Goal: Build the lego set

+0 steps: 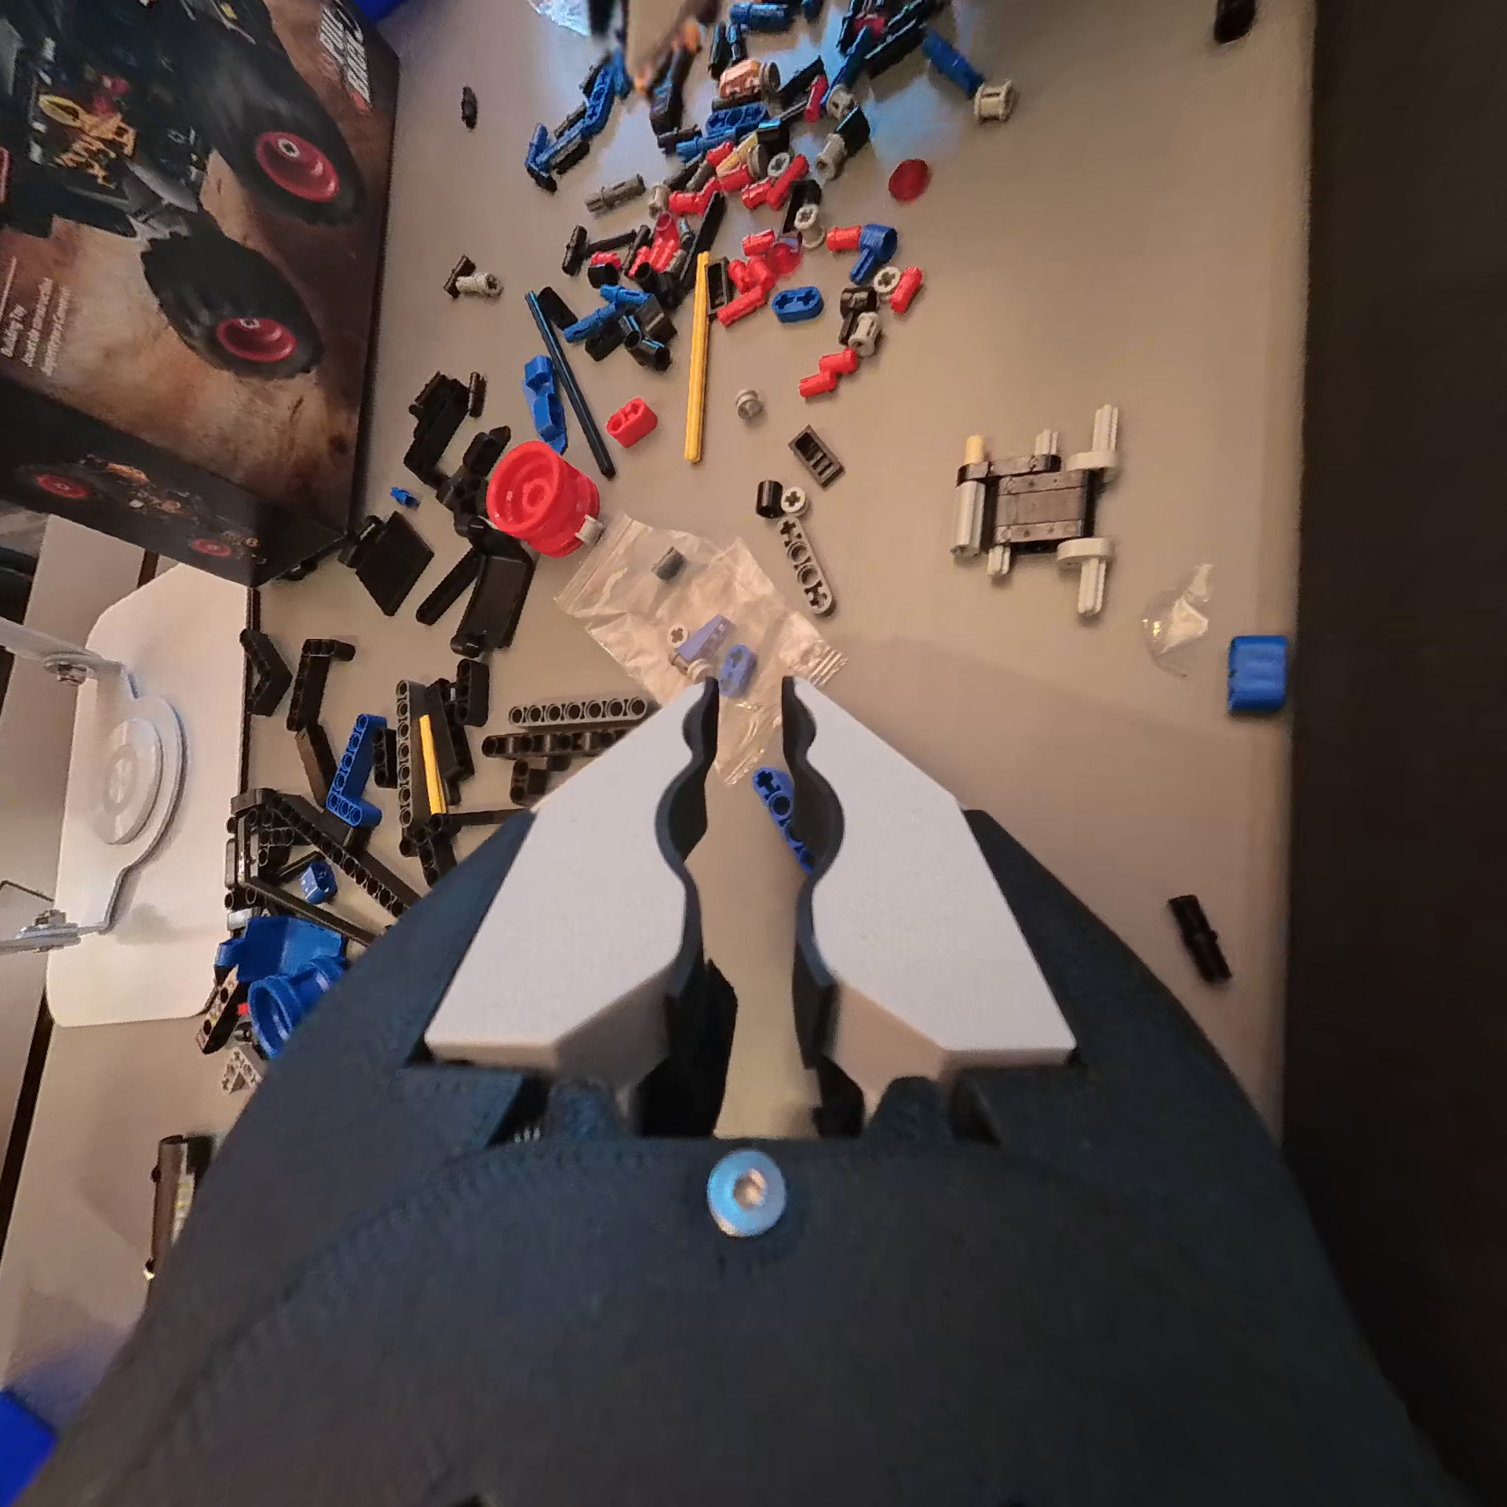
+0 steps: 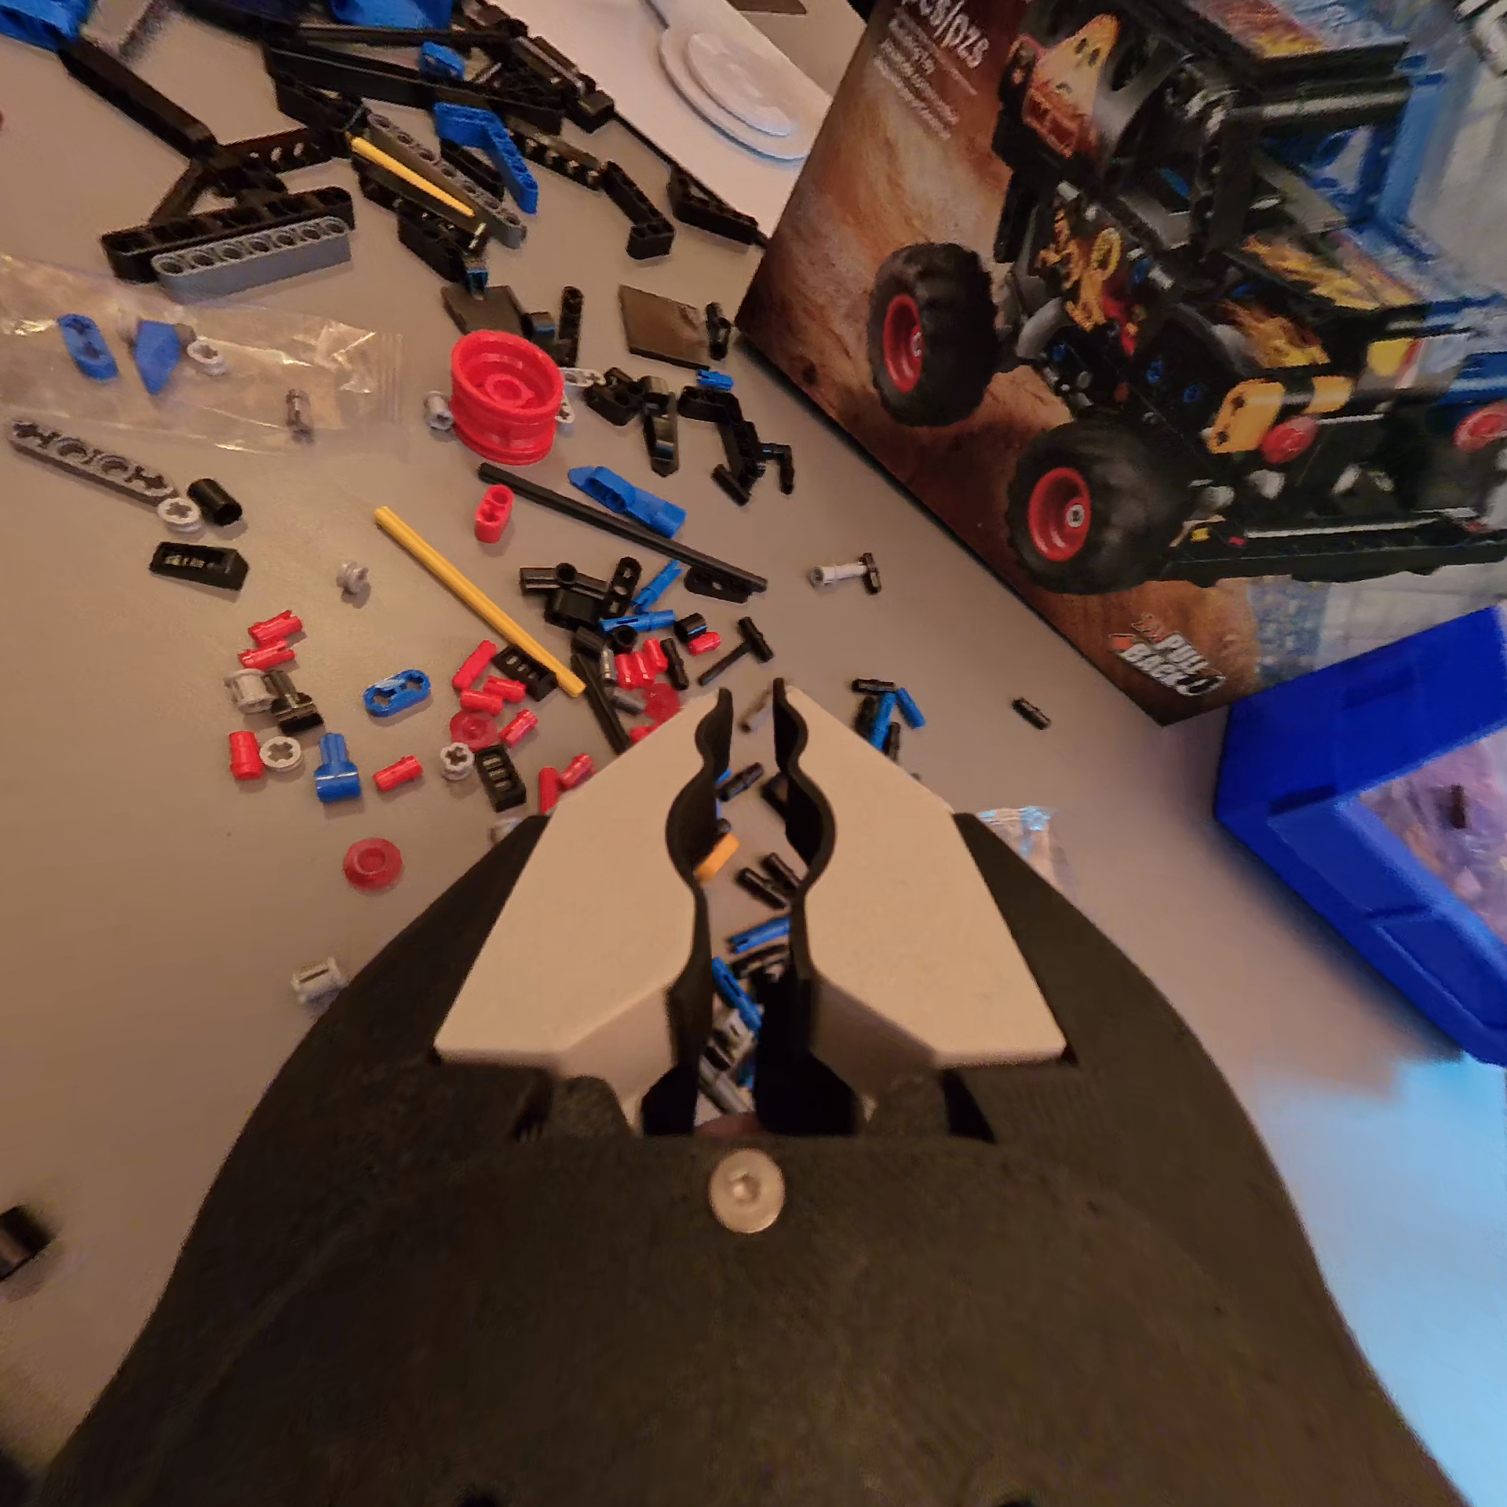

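Loose black, blue, red and grey Lego pieces lie scattered on a grey table. A small black and grey sub-assembly with axles lies at the right in the left wrist view. My left gripper is open and empty, hovering over a clear plastic bag holding small blue and grey parts. A red wheel hub lies left of the bag; it also shows in the right wrist view. My right gripper is slightly open and empty above a pile of small pins. A yellow axle lies ahead of it.
The set's box with a monster truck picture stands at the table's side, also in the right wrist view. A blue bin sits at the right. Black beams cluster near the left gripper. A blue block lies at the table edge.
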